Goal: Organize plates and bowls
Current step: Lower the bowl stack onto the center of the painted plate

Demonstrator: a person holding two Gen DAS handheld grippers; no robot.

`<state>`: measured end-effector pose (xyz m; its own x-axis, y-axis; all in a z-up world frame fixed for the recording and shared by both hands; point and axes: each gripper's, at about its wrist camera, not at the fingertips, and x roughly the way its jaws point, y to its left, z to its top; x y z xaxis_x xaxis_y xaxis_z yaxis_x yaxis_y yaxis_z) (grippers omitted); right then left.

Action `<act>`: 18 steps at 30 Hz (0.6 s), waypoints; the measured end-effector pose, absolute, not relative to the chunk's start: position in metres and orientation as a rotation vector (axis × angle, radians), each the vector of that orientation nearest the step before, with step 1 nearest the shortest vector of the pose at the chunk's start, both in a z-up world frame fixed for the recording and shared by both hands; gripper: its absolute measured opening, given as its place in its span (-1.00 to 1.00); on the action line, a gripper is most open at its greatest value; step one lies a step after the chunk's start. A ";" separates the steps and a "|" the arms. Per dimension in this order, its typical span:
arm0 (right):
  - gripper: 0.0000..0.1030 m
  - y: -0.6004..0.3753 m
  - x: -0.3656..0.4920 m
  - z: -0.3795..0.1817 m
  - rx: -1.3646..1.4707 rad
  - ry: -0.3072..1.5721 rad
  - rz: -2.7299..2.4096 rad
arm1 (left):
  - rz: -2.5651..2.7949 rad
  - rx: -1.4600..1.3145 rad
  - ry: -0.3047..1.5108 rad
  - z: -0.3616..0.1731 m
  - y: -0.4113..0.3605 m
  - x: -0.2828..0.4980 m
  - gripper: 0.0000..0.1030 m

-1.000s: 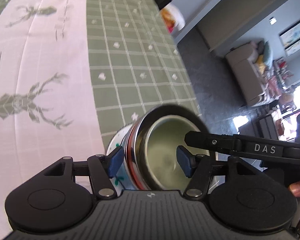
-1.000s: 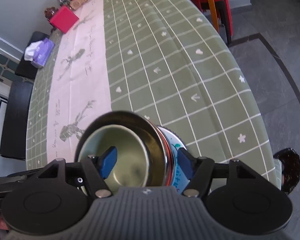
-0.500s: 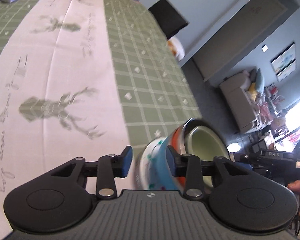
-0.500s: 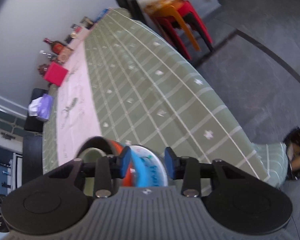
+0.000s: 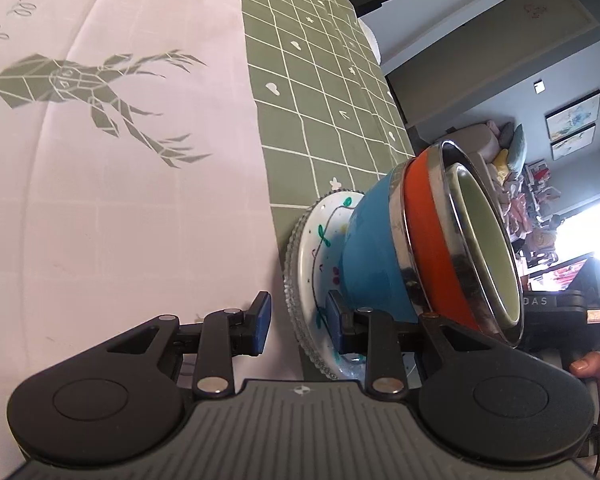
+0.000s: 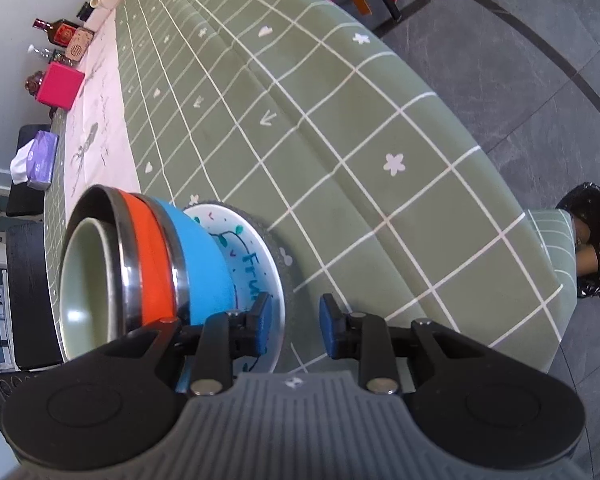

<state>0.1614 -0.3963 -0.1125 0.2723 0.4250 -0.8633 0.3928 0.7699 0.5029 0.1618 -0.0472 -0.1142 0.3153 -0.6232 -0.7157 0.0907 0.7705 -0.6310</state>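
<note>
Each camera sits close behind its own fingers, low over the counter. The left view looks along the left hand-held gripper, with the bowl stack just right of it. The right view faces past the right hand-held gripper, the stack to its left. Both share the stack, seemingly from opposite sides.

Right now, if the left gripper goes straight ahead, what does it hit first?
Probably the plate: its glass rim sits between the open fingers of the left gripper, with the stacked bowls on it. Depth is uncertain.
</note>
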 end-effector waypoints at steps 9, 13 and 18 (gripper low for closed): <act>-0.70 -0.397 0.171 -0.124 0.809 1.346 0.094 | -0.500 -0.568 1.173 -0.122 -0.054 0.163 -0.50; -0.70 -0.391 0.172 -0.120 0.758 1.336 0.109 | -0.488 -0.550 1.166 -0.120 -0.056 0.162 -0.51; -0.70 -0.380 0.182 -0.121 0.753 1.304 0.117 | -0.448 -0.544 1.154 -0.114 -0.048 0.168 -0.51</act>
<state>0.1817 -0.3804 -0.1209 0.2938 0.4820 -0.8255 0.3268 0.7609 0.5606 0.1682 -0.0484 -0.1137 0.3440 -0.5925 -0.7284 0.0544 0.7871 -0.6145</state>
